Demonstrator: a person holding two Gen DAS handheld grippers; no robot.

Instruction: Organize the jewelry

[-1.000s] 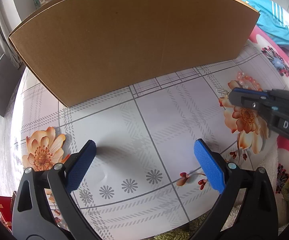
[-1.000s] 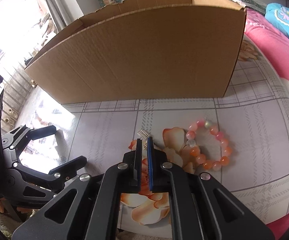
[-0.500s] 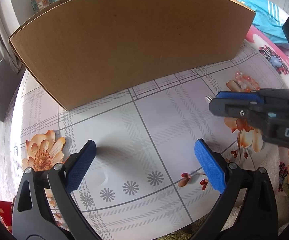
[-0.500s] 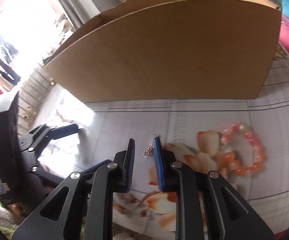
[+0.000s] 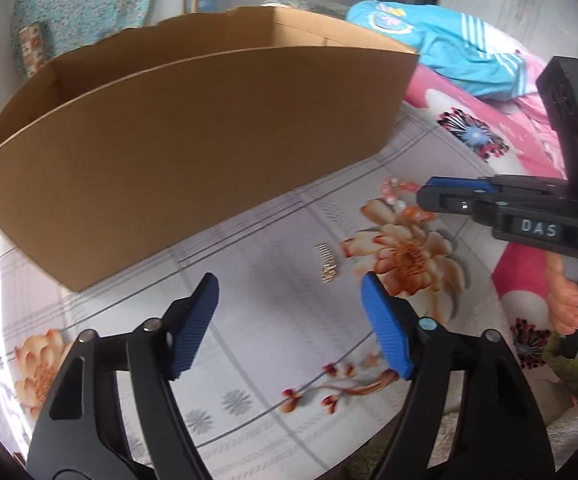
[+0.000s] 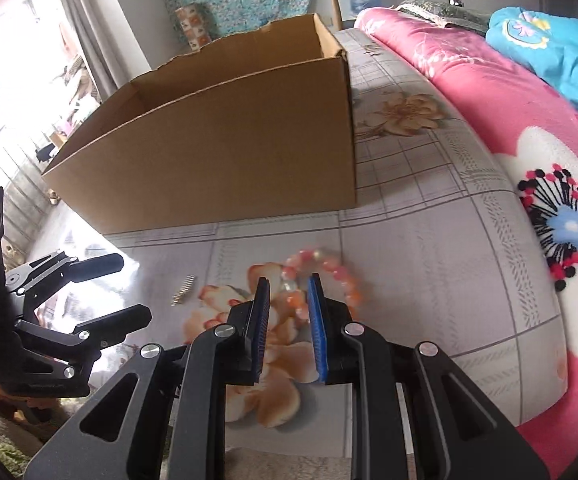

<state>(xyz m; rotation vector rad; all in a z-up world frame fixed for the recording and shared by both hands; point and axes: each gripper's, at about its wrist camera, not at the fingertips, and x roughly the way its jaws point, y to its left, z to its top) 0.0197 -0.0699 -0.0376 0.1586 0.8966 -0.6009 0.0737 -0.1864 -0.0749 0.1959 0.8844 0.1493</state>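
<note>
Jewelry on the floral tablecloth (image 5: 273, 320) comprises two pieces: a small gold-coloured chain piece (image 5: 327, 265) and a pink-and-orange beaded bracelet (image 5: 399, 196).

Left wrist view: the left gripper (image 5: 289, 320) is spread wide, its blue pads (image 5: 193, 322) well apart and holding nothing. The chain piece lies flat on the cloth just ahead of the right-hand pad, beside a printed orange flower. The bracelet lies farther off, partly hidden behind the right gripper (image 5: 423, 196), which enters from the right side and hangs above it; its finger gap cannot be judged from this angle. A bare hand (image 5: 573, 300) grasps that gripper's handle. An open cardboard box (image 5: 193, 152) stands behind everything, its near wall resting on the cloth. A pink quilt (image 5: 521, 136) and a blue garment (image 5: 449, 44) lie beyond, to the right.

Right wrist view: the right gripper (image 6: 289, 320) is parted by a moderate gap and grips nothing. The beaded bracelet (image 6: 329, 276) lies on the cloth directly ahead, its near edge showing between the blue pads (image 6: 263, 328). The chain piece (image 6: 183, 289) lies apart to the left, between the bracelet and the left gripper (image 6: 121, 286), whose black fingers are spread. The cardboard box (image 6: 225, 160) stands behind, open at the top; its inside floor is not visible. The pink quilt (image 6: 529, 128) fills the right side.
</note>
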